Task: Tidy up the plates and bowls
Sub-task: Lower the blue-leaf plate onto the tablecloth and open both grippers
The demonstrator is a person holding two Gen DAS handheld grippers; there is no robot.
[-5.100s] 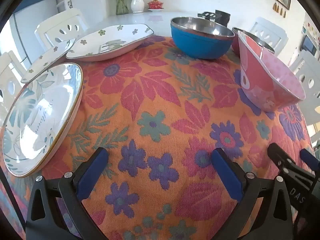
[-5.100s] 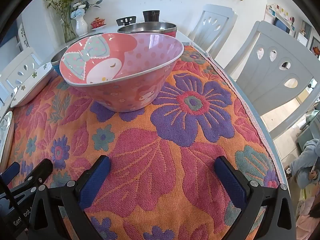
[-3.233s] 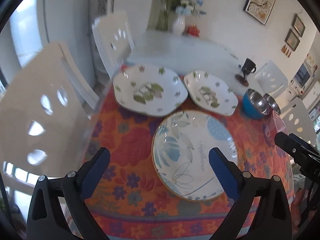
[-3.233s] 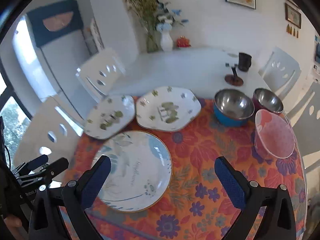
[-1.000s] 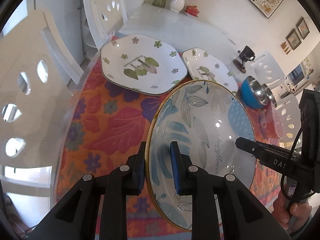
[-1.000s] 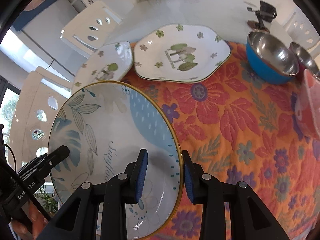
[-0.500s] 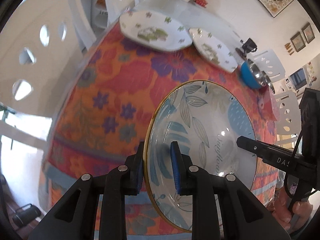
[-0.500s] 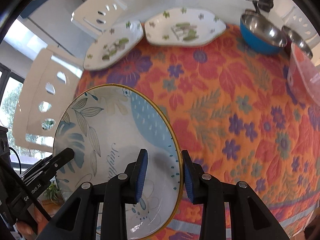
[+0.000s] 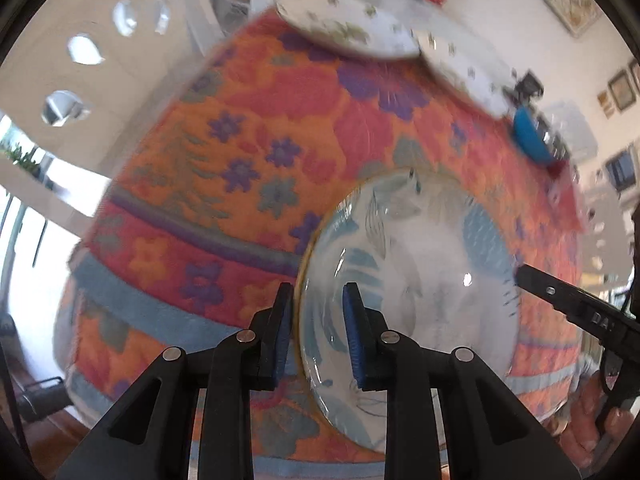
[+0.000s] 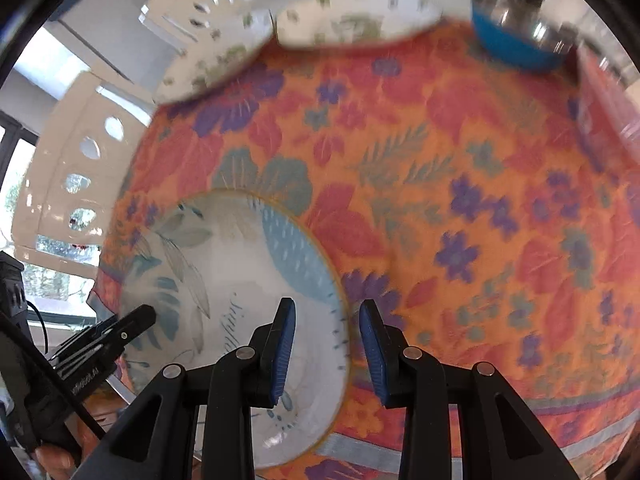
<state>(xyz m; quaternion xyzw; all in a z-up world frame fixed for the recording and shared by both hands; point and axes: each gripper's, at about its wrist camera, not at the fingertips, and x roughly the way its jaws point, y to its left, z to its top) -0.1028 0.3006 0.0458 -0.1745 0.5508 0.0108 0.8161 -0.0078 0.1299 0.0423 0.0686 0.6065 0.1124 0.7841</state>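
Looking along the left gripper (image 9: 316,336), the leaf-patterned plate (image 9: 416,280) is seen clamped at its left rim between the two blue pads, one pad beneath the rim and one inside it. The plate is held above the near edge of the floral tablecloth (image 9: 256,132), partly overhanging it, its face turned up and tilted toward the camera. Open cloth is left between it and the two white flowered plates (image 9: 352,28) at the far edge; the blue bowl (image 9: 530,136) is seen at the far right. The right gripper (image 9: 568,304) is seen at the plate's opposite rim.

From the right wrist view, the right gripper (image 10: 326,354) is seen closed on the plate (image 10: 240,280) at its right rim, which passes between the pads. The plate is round, so no long axis is shown. A broad stretch of bare cloth (image 10: 460,168) lies ahead, bounded far off by the white plates (image 10: 352,20), the blue bowl (image 10: 516,46) and a pink bowl (image 10: 608,96) at the right edge. The left gripper (image 10: 108,336) is seen at the plate's left side. The picture is blurred.
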